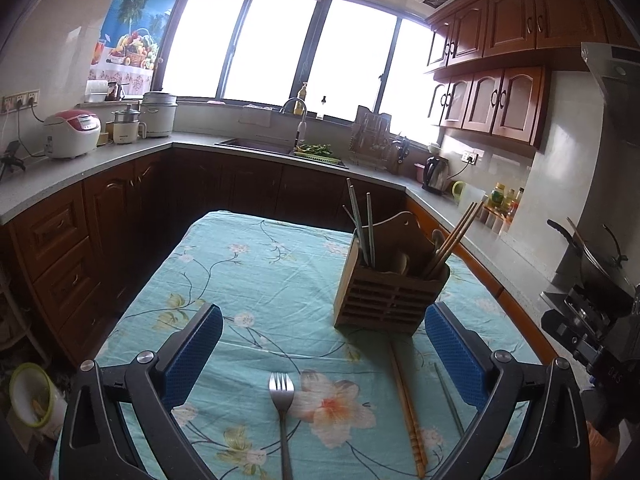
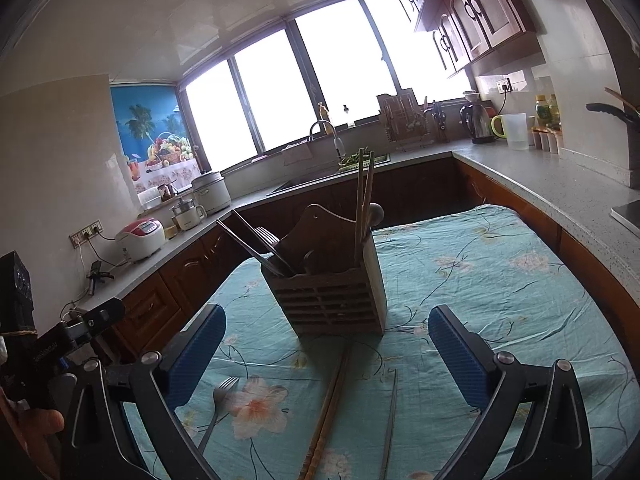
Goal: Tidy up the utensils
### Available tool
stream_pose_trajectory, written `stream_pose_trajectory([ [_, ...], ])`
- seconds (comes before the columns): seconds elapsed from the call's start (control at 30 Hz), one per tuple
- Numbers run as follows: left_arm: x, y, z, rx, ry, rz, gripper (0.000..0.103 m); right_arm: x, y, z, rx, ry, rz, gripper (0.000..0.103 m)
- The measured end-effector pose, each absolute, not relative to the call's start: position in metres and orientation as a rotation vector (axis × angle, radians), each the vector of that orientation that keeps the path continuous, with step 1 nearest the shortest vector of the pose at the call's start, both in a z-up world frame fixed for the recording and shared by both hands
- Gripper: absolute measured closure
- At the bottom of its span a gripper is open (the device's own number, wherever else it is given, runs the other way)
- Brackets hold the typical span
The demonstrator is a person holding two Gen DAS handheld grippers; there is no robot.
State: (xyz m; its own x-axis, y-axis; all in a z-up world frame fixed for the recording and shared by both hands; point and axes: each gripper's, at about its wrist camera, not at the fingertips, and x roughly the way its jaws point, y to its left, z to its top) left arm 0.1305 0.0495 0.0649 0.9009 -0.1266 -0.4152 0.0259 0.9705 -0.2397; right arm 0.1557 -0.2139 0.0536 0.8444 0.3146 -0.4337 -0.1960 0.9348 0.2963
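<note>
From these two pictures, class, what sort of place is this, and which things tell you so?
Most likely a home kitchen: a sink with a tap under the windows, a rice cooker on the worktop, and a wooden utensil holder on a cloth-covered table.

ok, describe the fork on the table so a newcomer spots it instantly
Start at the wooden holder on the floral tablecloth. Three utensils lie in front of it; the fork lies farthest left. It alone has tines; the others are plain sticks.

Teal floral tablecloth [image 1: 248, 280], brown slatted wooden holder [image 1: 390, 296], silver fork [image 1: 282, 404], blue-padded tongs [image 1: 324, 344]
</note>
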Motion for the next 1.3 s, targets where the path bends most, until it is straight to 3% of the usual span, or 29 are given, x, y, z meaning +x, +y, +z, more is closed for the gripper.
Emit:
stream_pose_trajectory([
  [0.3,0.091,0.045,0.068,-0.143,0.375,-0.092,0.001,0.11,-0.209,0.096,0.128,0.347,0.319,0.0],
  [0.63,0.054,0.012,0.003,-0.065,0.383,-0.029,0.001,0.061,-0.186,0.027,0.049,0.342,0.269,0.0],
  [1.3,0.023,0.01,-0.006,-0.044,0.395,-0.008,0.001,0.028,-0.209,0.0,0.093,0.386,0.193,0.0],
])
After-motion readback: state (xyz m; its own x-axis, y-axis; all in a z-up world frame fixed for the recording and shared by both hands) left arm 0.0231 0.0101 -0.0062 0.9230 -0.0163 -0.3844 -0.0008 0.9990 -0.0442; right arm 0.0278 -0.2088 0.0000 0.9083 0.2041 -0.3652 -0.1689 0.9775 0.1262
